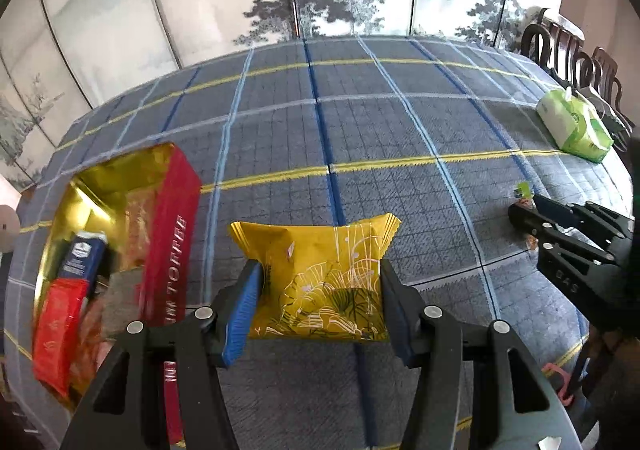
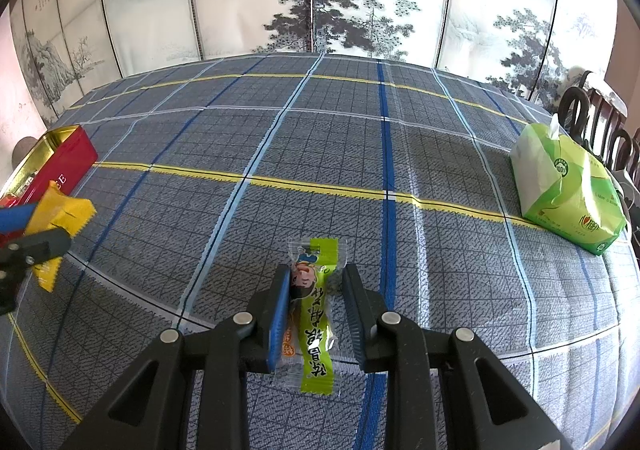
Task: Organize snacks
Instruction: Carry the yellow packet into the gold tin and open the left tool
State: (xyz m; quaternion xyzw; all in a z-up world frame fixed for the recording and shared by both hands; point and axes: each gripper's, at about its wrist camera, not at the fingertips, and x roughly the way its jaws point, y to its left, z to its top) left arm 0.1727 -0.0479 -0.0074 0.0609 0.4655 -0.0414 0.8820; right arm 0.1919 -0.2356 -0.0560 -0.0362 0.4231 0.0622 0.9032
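Observation:
A yellow snack packet (image 1: 320,262) with white line drawings is clamped between the blue pads of my left gripper (image 1: 316,302), lifted a little off the plaid tablecloth (image 1: 360,129). To its left stands an open red toffee tin (image 1: 168,234) with a gold inside, holding a blue packet (image 1: 82,258) and a red packet (image 1: 56,330). My right gripper (image 2: 316,306) is shut on a long green snack stick (image 2: 316,330) low over the cloth. The right wrist view shows the yellow packet (image 2: 60,213) at far left in front of the tin (image 2: 60,165).
A green and white tissue pack (image 2: 568,189) lies at the table's right side. Dark wooden chairs (image 2: 592,117) stand beyond it. A painted folding screen (image 2: 320,9) backs the table. The right gripper (image 1: 560,234) shows at the right of the left wrist view.

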